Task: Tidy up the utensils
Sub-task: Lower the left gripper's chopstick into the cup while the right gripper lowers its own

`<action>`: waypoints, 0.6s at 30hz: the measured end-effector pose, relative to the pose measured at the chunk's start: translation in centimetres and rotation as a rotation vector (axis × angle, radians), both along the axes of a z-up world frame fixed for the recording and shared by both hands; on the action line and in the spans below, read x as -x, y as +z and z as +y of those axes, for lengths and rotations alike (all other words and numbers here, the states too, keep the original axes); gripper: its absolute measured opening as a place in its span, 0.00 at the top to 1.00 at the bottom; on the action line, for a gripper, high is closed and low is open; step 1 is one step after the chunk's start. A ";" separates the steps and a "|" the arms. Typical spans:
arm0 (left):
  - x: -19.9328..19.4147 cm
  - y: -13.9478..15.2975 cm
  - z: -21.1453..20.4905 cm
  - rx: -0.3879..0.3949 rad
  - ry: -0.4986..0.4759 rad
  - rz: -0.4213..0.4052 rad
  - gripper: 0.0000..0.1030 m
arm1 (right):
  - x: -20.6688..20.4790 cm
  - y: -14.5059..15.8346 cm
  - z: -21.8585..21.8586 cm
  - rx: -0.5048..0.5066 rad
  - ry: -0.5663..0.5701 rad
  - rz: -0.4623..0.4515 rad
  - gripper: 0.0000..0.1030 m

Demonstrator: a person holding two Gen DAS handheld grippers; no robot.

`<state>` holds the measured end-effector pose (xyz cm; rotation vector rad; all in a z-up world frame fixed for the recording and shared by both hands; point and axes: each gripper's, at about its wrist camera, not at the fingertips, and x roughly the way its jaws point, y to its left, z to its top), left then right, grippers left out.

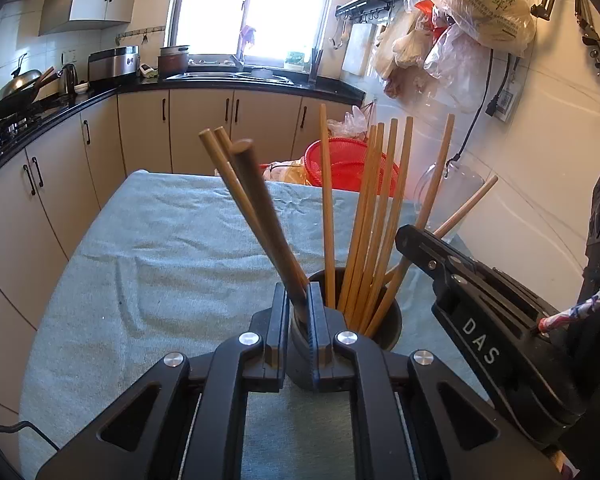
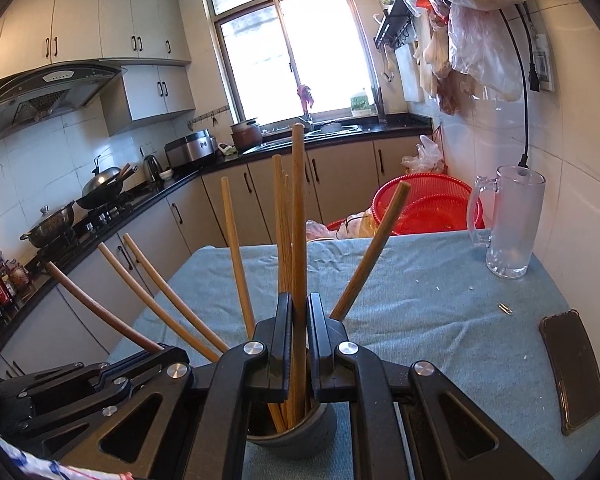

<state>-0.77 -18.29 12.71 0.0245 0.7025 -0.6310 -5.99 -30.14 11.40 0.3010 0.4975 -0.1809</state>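
Daylight pours in through the window [image 1: 256, 8] straight ahead of the jaws, blown out to white in the left wrist view and milder in the right. The table [image 2: 440, 280] beyond the jaws is evenly lit with soft, faint shadows. Fisheye distortion bends the cabinets [image 1: 60, 184] and walls, and dark vignetting fills the corners. Chopsticks [image 1: 260, 216] nearest the lens look slightly soft.

From my left wrist feed, the holder [image 1: 392, 320] sits mostly behind my left gripper [image 1: 299, 320], so I can't see its base. The right gripper [image 1: 480, 304] runs off the frame's right side. On the right wrist feed, the holder's [image 2: 300, 432] rim hides behind the fingers [image 2: 280, 344], and the phone [image 2: 572, 372] blurs near the edge.
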 end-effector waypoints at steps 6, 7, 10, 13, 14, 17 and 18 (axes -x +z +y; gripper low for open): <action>0.0 -0.2 -0.1 -0.001 0.000 0.002 0.91 | 0.0 -0.2 0.0 -0.004 0.002 0.014 0.93; -0.1 -0.2 -0.1 -0.002 0.001 0.001 0.91 | 0.0 -0.3 0.0 -0.005 0.002 0.017 0.93; 0.0 -0.2 -0.1 -0.002 0.000 0.000 0.91 | -0.2 -0.5 -0.2 -0.020 0.003 0.031 0.93; -0.1 -0.3 -0.1 0.001 -0.004 0.005 0.91 | -0.4 -0.8 -0.3 -0.037 0.007 0.042 0.93; 0.0 -0.2 -0.2 0.000 -0.003 0.002 0.91 | -0.5 -0.9 -0.4 -0.042 0.008 0.044 0.93; 0.0 -0.3 -0.3 -0.003 0.000 -0.003 0.91 | -0.6 -0.9 -0.3 -0.038 0.008 0.048 0.93; 0.0 -0.3 -0.3 -0.002 -0.001 -0.002 0.91 | -0.6 -0.8 -0.3 -0.039 0.009 0.048 0.93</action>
